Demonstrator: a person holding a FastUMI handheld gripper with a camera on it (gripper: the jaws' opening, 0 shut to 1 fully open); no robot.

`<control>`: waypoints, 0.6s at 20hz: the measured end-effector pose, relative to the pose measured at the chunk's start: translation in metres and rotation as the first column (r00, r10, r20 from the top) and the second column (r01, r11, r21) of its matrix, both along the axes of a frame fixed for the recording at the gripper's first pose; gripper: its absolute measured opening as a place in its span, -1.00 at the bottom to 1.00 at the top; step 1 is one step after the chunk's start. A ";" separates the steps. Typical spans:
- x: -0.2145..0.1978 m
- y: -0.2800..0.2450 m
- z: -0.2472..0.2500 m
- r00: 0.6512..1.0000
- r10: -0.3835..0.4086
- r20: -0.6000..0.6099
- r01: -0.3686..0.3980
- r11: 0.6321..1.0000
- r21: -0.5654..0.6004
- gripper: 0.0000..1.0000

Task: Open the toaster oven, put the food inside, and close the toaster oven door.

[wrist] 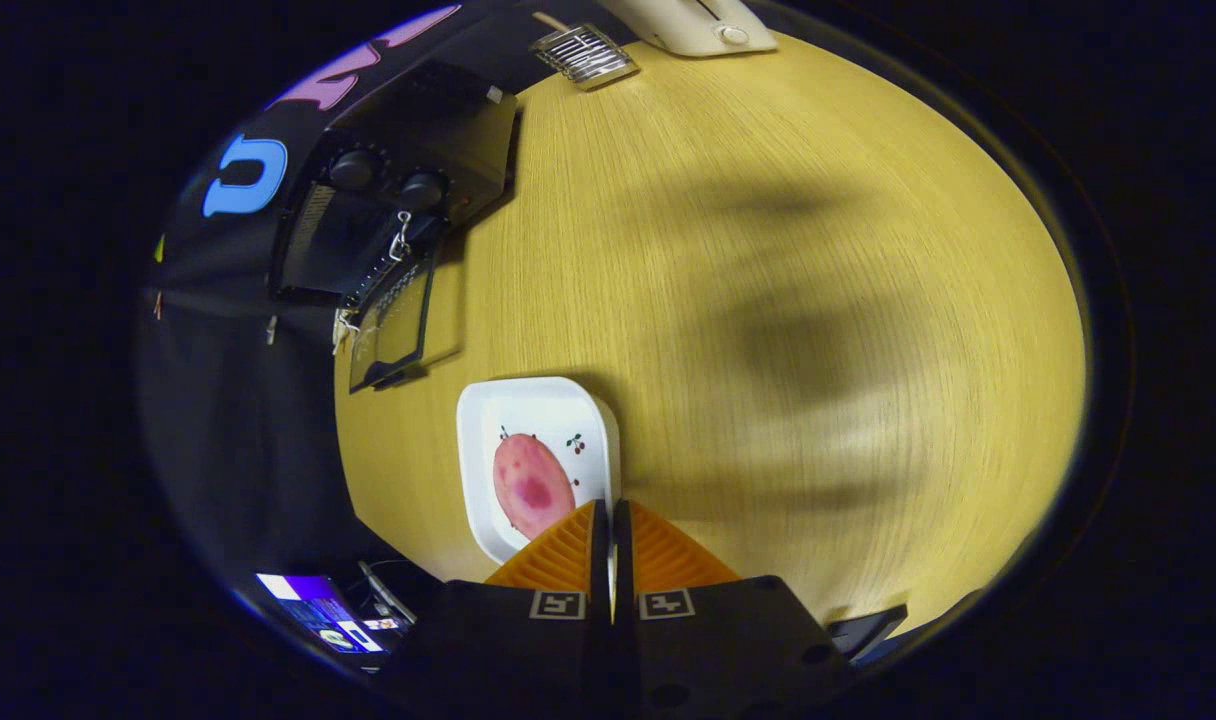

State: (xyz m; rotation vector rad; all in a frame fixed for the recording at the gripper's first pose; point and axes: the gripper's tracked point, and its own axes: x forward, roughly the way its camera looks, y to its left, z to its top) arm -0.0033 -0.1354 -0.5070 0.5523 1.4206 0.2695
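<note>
A black toaster oven (408, 190) stands on the wooden table (768, 300), well beyond my fingers. Its glass door (393, 325) hangs open, folded down toward the table, and a wire rack shows at the opening. A white square plate (538, 410) lies just ahead of my fingers with a pink, oval piece of food (531, 483) on it. My gripper (611, 515) is shut with nothing between its fingers; the tips hover over the plate's near corner, right beside the food.
A small metal rack (583, 55) and a cream-coloured appliance (703, 25) sit at the table's far edge. A lit screen (323, 610) shows below the table's near edge. Broad shadows fall on the tabletop.
</note>
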 end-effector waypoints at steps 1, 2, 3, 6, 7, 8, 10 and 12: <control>-0.002 0.002 0.005 1.000 -0.031 0.002 0.030 0.999 0.027 -0.90; -0.008 0.003 0.013 0.998 -0.064 0.002 0.064 0.996 0.057 -0.90; -0.011 0.006 0.021 0.995 -0.102 -0.001 0.102 0.991 0.089 -0.90; -0.020 0.021 0.038 0.980 -0.199 -0.006 0.197 0.969 0.149 -0.90; -0.020 0.028 0.045 0.972 -0.236 -0.005 0.234 0.958 0.166 -0.90; -0.022 0.036 0.054 0.961 -0.277 -0.012 0.274 0.944 0.185 -0.91; -0.021 0.058 0.069 0.927 -0.372 -0.037 0.370 0.899 0.234 -0.90; -0.014 0.082 0.081 0.885 -0.461 -0.060 0.459 0.846 0.272 -0.90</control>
